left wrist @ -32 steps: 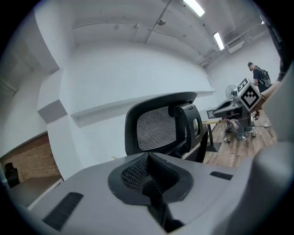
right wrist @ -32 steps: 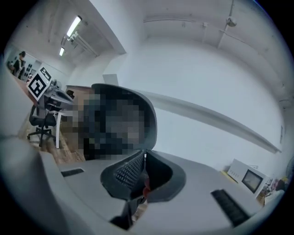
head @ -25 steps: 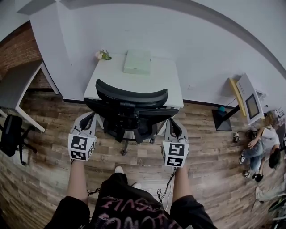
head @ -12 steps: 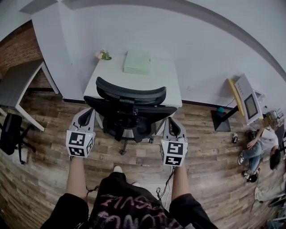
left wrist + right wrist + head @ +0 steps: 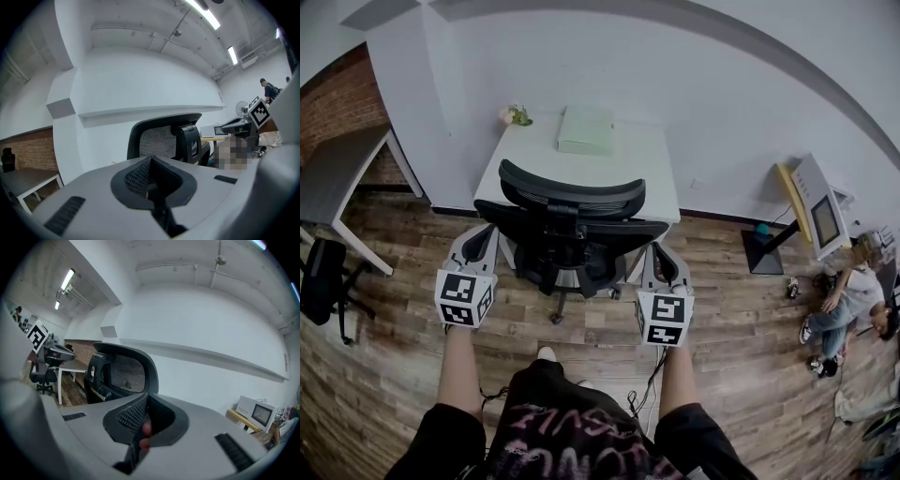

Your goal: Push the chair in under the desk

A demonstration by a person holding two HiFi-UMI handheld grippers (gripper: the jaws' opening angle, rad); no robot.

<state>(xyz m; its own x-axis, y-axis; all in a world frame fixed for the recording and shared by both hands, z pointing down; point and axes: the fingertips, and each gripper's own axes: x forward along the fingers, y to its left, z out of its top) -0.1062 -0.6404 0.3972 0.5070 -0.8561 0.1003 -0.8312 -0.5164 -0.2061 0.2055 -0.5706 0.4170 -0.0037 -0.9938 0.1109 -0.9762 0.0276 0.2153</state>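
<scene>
A black mesh office chair (image 5: 572,230) stands on the wood floor with its back toward me, its seat partly under the white desk (image 5: 581,164). My left gripper (image 5: 481,242) is shut at the chair's left side, by the armrest. On the other side, the right gripper (image 5: 661,258) is shut too, close to the right armrest. In the left gripper view the shut left gripper (image 5: 151,161) points past the chair's headrest (image 5: 161,140) on its right. In the right gripper view the right gripper (image 5: 147,401) has the chair's back (image 5: 124,371) on its left. Nothing sits between either pair of jaws.
A pale green box (image 5: 587,129) and a small plant (image 5: 517,115) rest on the desk against the white wall. A second black chair (image 5: 323,281) and a grey desk (image 5: 337,178) stand at the left. A slanted stand (image 5: 816,211) and a seated person (image 5: 844,300) are at the right.
The chair has slid a little toward the desk. Both grippers have moved forward with it, staying at its two sides.
</scene>
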